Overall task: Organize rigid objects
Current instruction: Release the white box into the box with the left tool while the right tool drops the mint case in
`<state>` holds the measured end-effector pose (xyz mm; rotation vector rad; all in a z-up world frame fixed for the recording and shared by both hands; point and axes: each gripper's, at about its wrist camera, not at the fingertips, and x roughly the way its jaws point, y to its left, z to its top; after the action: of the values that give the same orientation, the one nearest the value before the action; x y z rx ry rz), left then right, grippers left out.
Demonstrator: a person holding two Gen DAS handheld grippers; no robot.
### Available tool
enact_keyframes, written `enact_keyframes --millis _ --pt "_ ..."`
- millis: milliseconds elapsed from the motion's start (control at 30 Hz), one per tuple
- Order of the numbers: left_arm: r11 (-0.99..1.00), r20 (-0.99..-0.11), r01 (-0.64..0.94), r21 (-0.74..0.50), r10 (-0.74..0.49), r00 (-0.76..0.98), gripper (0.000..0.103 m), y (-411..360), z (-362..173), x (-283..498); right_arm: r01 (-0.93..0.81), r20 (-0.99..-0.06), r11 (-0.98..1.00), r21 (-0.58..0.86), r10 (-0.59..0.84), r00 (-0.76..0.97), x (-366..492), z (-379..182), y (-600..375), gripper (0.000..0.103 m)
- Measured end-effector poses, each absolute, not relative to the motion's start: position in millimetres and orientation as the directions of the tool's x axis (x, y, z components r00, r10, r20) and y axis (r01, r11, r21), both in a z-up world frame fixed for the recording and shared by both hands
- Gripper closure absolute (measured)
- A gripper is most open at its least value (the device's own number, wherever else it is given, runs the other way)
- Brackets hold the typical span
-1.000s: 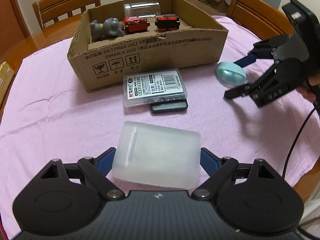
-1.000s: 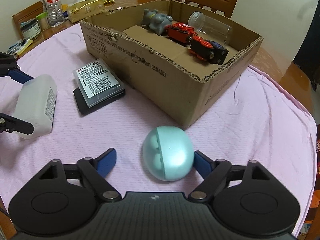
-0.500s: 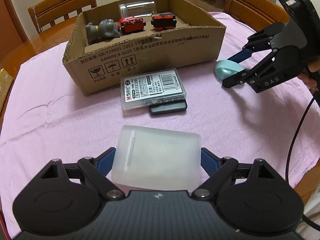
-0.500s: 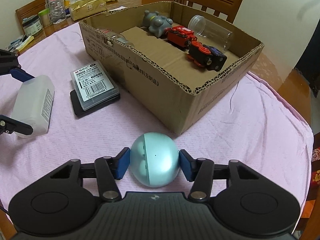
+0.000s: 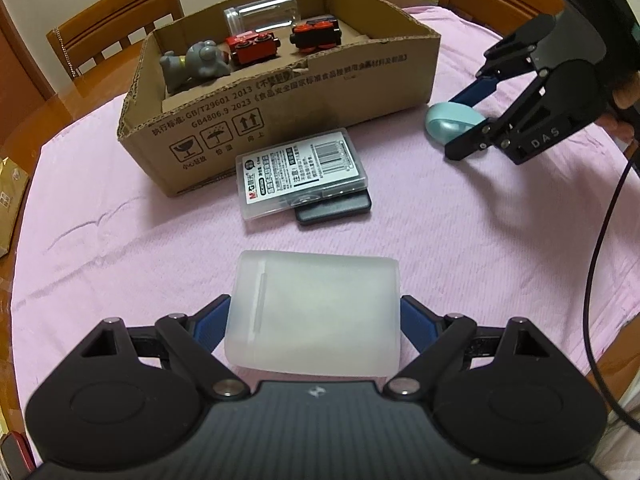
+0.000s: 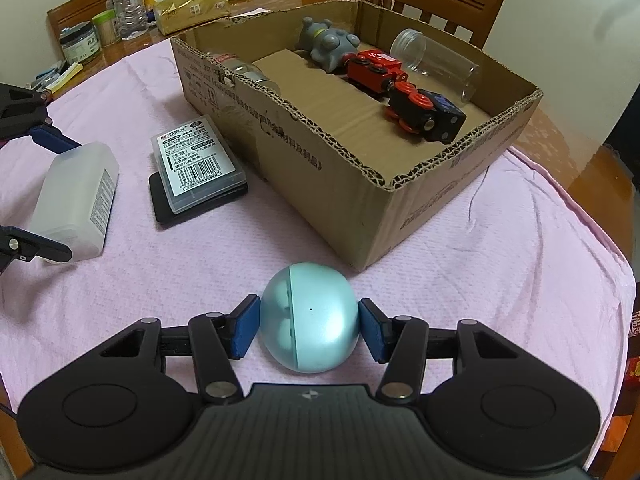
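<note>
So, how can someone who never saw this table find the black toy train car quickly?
Look into the open cardboard box on the pink cloth. Along its far side lie a grey animal figure, a red train car, then the black train car, nearest the box corner. Unlike its all-red neighbour, it has a black body with red wheels.

One cardboard box (image 6: pixel 400 200), two toy trains (image 6: pixel 424 114), one grey figure (image 6: pixel 330 46), three plastic cases (image 5: pixel 300 174).
</note>
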<state>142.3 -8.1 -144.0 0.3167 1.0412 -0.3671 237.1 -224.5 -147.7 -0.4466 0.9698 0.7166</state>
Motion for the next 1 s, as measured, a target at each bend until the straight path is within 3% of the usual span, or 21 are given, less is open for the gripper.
enact_keyframes --millis 333,1000 --pt "0.905 -0.895 0.425 0.015 -0.177 0.409 0.019 -3.7 -146.2 155.8 -0.675 -0.876 0.735 -0.063 0.283 0.390 233.1 -145.0 -216.1 0.045" --pt "0.858 -0.890 0.512 0.035 -0.206 0.406 0.020 1.8 -102.9 171.0 -0.644 -0.897 0.765 -0.010 0.277 0.343 220.4 -110.6 -209.3 0.046"
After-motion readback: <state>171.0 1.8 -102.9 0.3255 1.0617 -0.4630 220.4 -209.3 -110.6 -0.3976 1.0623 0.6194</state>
